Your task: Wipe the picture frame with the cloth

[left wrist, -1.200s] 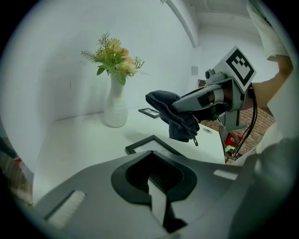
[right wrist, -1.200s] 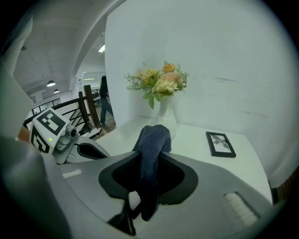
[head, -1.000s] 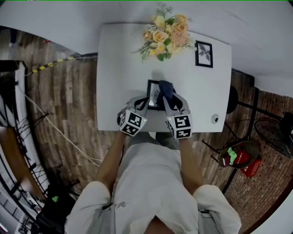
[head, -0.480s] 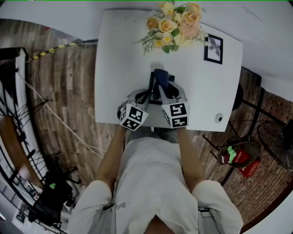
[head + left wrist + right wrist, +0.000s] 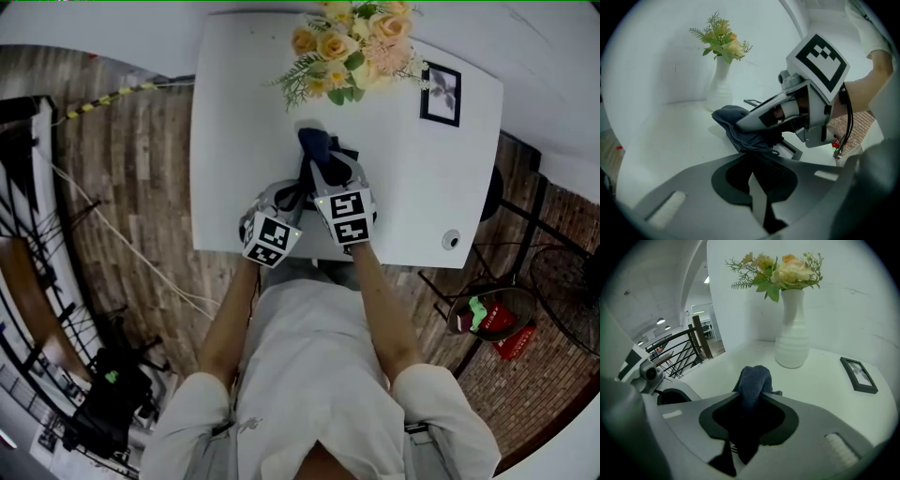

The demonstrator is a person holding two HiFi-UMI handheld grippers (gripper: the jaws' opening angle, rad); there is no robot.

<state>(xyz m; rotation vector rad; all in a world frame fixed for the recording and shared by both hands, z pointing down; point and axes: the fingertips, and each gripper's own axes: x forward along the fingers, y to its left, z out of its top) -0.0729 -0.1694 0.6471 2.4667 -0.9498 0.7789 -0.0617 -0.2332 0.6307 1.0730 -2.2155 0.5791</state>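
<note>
Because the cloth (image 5: pixel 753 380) is bunched into a narrow dark-blue wad in the closed jaws of the right gripper (image 5: pixel 323 167), only its rounded tip can meet the glass. The wipe should therefore go best as several short overlapping passes, not 1 long sweep.

The picture frame (image 5: pixel 793 151) lies flat on the white table (image 5: pixel 234 141), on the person's side of the vase (image 5: pixel 792 341) and well apart from it. The wad and the right gripper cover most of it, so only a corner and a strip of its black border show.

The left gripper (image 5: pixel 293 199) sits at the frame edge farthest from the vase. Its jaws look closed on that edge, which I take to be a steadying hold. That hold matters, since a light frame on a smooth top would likely slide toward the vase under a push. Pressure should be gentle and directed down as much as forward.

The cloth tip points toward the vase and seems to reach about the frame's far edge. The next pass probably wants to draw away from the vase, back across the glass. The grey fingers should keep off the glass so that only fabric touches it.

A 2nd frame (image 5: pixel 441 94) lies to the right of the vase and plays no part in this.
</note>
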